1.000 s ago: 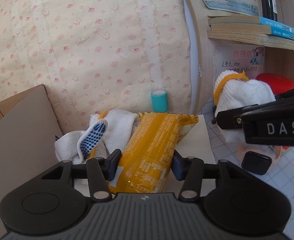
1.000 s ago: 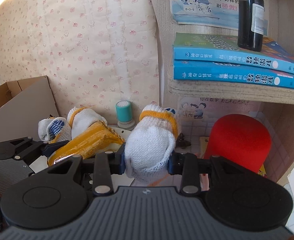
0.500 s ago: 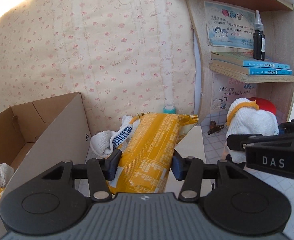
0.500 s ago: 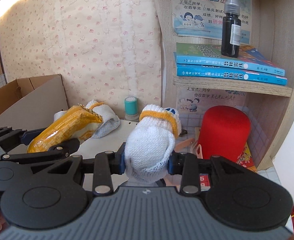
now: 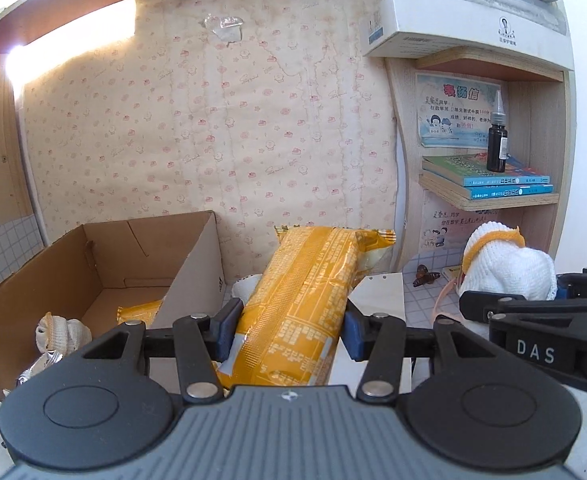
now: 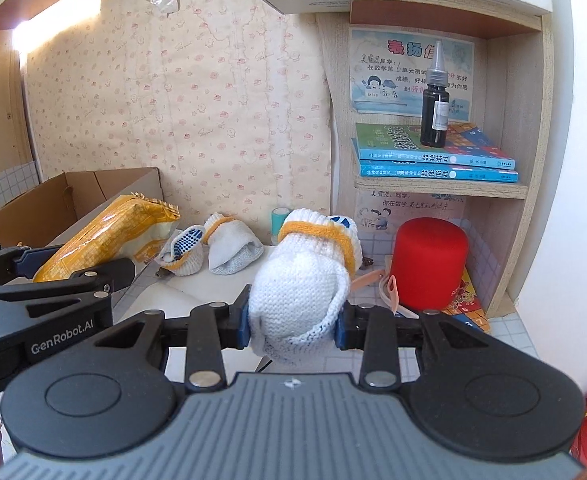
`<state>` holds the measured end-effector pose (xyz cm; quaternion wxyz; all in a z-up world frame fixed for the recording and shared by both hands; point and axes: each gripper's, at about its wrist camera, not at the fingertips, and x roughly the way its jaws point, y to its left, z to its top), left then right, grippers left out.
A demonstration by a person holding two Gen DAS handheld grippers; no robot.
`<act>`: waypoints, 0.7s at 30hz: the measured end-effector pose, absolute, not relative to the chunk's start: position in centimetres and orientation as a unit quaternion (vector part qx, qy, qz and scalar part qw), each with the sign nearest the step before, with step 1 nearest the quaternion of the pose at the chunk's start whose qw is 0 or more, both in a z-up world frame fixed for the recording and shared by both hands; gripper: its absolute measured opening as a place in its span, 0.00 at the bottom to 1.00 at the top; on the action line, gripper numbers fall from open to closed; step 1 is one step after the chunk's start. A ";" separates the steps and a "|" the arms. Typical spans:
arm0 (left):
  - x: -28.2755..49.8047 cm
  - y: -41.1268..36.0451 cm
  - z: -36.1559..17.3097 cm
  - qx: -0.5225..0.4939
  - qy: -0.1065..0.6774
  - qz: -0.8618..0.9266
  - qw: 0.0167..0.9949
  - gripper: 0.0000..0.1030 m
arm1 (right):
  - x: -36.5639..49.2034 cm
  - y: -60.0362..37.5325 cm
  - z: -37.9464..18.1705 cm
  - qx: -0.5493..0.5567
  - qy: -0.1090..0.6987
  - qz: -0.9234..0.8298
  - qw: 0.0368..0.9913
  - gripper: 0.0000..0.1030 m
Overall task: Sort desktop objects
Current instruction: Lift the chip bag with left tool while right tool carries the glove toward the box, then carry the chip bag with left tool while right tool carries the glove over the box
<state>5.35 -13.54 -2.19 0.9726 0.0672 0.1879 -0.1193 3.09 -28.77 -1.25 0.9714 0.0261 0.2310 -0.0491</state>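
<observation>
Patterned wallpaper backs the desk; my left gripper [image 5: 289, 330] pinches a yellow snack packet [image 5: 301, 304] between its fingers, my right gripper [image 6: 292, 326] a rolled white glove [image 6: 299, 284].

both wrist views face wallpapered back wall; share shelf [image 5: 489, 196] [image 6: 437, 188], cardboard box [image 5: 105, 264] [image 6: 73, 196].

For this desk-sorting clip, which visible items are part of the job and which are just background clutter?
Part of the job:
- yellow snack packet, clamped in the left gripper
- rolled white sock, clamped in the right gripper
- two more socks on the desk
- cardboard box, already holding a packet and a sock

Probably just lying about:
- red cylinder
- blue books
- dark dropper bottle
- teal stamp
</observation>
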 end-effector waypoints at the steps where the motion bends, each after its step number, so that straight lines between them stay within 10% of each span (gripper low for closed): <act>1: 5.1 -13.2 -1.9 0.065 0.186 -0.118 0.973 0.52 | 2.9 -28.5 -1.1 0.024 0.229 -0.047 0.972 0.35; 21: 2.4 -6.4 0.9 0.035 0.153 -0.065 0.985 0.52 | 2.3 -21.3 0.7 -0.003 0.208 0.009 0.978 0.35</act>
